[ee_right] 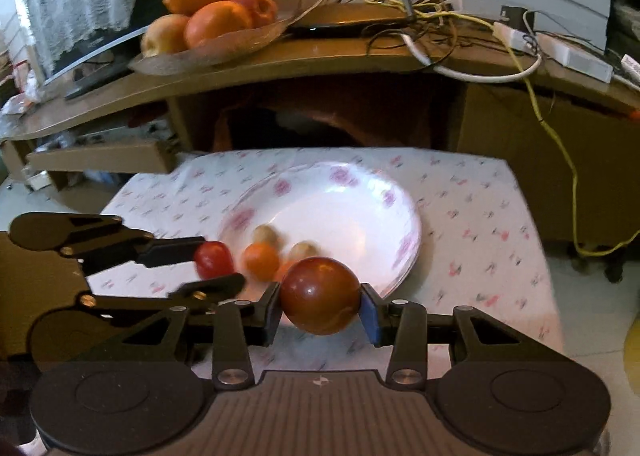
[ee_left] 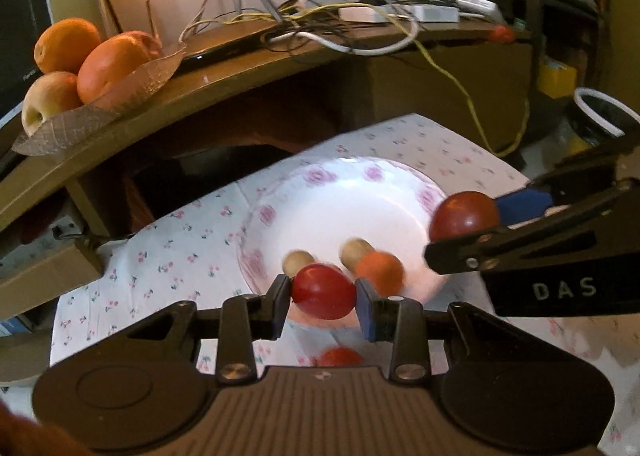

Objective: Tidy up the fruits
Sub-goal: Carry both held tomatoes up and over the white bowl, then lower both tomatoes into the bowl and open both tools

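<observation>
Cluttered and warmly lit, the room has a curved wooden shelf [ee_right: 320, 60] at the back carrying a tangle of cables [ee_right: 424, 16] and a leaf-shaped dish [ee_right: 208, 52] piled with oranges and apples [ee_right: 212, 12]. Below it a low surface is covered with a white cherry-print cloth [ee_right: 472, 208], and on the cloth sits a white plate with pink flowers [ee_right: 360, 208]. The left gripper [ee_left: 323, 298] is closed on a small bright red fruit [ee_left: 324, 290], its pads pressing both sides, and holds it above the near rim of the plate. The right gripper [ee_right: 320, 306] is clamped the same way on a larger dark red fruit [ee_right: 320, 294], held over the plate's near right edge; from the left wrist camera it appears at the right of the plate, well apart from the left one's load. Inside the plate lie a small orange fruit [ee_right: 261, 261] and two pale tan fruits [ee_right: 265, 234], blurred, close together near the front. Another red fruit [ee_left: 340, 357] shows partly below the left gripper, on the cloth just outside the plate.
</observation>
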{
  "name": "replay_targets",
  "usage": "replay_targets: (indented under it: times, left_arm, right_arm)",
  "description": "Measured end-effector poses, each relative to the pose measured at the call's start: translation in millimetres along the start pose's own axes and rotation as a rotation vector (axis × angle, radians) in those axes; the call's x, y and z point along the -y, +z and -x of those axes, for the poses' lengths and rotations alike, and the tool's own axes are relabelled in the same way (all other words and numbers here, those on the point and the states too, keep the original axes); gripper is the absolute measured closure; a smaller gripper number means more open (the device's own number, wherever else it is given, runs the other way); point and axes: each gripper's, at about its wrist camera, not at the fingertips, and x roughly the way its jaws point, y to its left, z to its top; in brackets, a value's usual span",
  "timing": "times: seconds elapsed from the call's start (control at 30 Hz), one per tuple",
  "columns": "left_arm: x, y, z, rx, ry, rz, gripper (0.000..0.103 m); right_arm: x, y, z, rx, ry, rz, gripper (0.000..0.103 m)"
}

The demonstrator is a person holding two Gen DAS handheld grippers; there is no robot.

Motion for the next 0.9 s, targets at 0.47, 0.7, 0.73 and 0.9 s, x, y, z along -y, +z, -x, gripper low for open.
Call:
replay_targets:
  times: [0.47, 0.7, 0.73, 0.9]
  left_arm:
    - [-11.1, 19.2, -41.3, -0.005, 0.024, 0.041, 0.063]
    - [-14.9, 24.3, -52.1, -0.007, 0.008, 0.079, 0.063]
    - [-15.3, 25.1, -53.2, -0.01, 0.005, 0.083, 0.062]
    - [-17.2, 26.1, -53.0, -0.013, 0.005, 0.092, 0.062]
  right_arm:
    - [18.7, 11.4, -42.0, -0.04, -0.034, -0.017, 0.061]
    - [23.1, 13.8, -47.1, -0.032, -0.023, -0.03, 0.059]
    - [23.0, 14.0, -47.6, -0.031, -0.022, -0.028, 0.059]
    - [24.4, 14.7, -48.6, -0.022, -0.023, -0.034, 0.058]
